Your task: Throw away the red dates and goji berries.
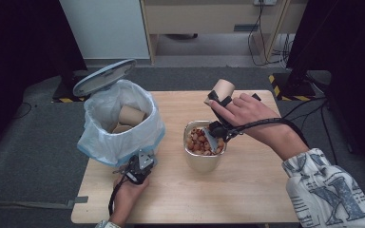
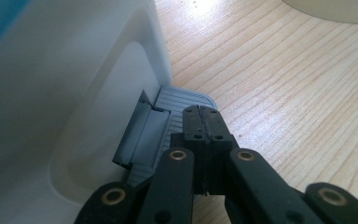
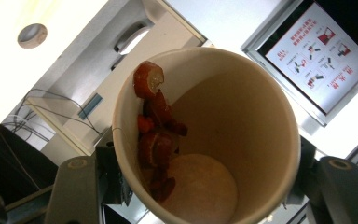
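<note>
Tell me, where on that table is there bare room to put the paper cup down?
The wooden table is bare along the near edge and right of the metal pot. Bare wood also lies behind the pot, under the held paper cup. The left is crowded by the lined bin.

A wooden counter (image 1: 247,190) stands on grey carpet (image 1: 33,156); cables (image 1: 266,42) trail by a pale cabinet (image 1: 209,19) behind it.

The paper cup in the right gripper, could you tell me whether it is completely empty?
No: in the right gripper view the paper cup has several reddish peel scraps clinging to its inner wall.
</note>
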A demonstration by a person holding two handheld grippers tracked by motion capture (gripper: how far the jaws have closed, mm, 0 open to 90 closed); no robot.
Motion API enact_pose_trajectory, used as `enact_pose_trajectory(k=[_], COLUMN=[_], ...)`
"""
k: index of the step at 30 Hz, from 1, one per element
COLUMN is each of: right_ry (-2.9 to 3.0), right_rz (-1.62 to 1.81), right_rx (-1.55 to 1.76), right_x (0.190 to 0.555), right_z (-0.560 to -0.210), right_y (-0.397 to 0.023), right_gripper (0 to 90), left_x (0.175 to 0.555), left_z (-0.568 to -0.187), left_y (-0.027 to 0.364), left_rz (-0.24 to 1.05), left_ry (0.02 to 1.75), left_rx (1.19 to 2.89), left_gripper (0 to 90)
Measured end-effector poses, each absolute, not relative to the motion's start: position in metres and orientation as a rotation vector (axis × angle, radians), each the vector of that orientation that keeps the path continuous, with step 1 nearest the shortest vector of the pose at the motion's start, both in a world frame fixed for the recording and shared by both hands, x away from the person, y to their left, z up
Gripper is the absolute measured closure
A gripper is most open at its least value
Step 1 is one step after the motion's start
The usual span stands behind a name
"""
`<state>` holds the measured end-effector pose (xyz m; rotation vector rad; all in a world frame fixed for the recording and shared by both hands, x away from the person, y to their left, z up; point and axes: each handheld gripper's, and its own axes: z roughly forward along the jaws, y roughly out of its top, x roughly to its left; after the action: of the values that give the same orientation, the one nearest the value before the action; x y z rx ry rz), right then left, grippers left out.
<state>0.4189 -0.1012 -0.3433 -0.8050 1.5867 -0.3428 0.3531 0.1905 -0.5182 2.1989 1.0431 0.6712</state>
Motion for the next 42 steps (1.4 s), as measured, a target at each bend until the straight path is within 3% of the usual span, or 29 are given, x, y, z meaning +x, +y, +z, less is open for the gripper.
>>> enact_pose_trajectory(k=[7,11,16,42], right_ry=[1.567,1.599,1.596,1.763], right_rz=[-0.298,-0.440,-0.407,-0.002], right_rx=[-0.749,-0.969,-0.857,-0.521], right_x=[0.420,0.413,0.416,0.429], right_z=[-0.326,-0.378,-0.357,-0.331], right_y=[-0.105,-0.094,-0.103,-0.109], right_gripper=[36.8,36.8,36.9,36.1], left_x=[0.353,0.353,0.354,0.353], left_z=[-0.518,-0.518,-0.518,-0.518], left_y=[0.191,0.191,0.191,0.191], left_rz=[0.669,0.671,0.664,0.667], left_ry=[1.045,1.042,1.044,1.043], left_rx=[2.195,2.198,2.195,2.193], left_gripper=[89.3,89.3,89.4,89.3])
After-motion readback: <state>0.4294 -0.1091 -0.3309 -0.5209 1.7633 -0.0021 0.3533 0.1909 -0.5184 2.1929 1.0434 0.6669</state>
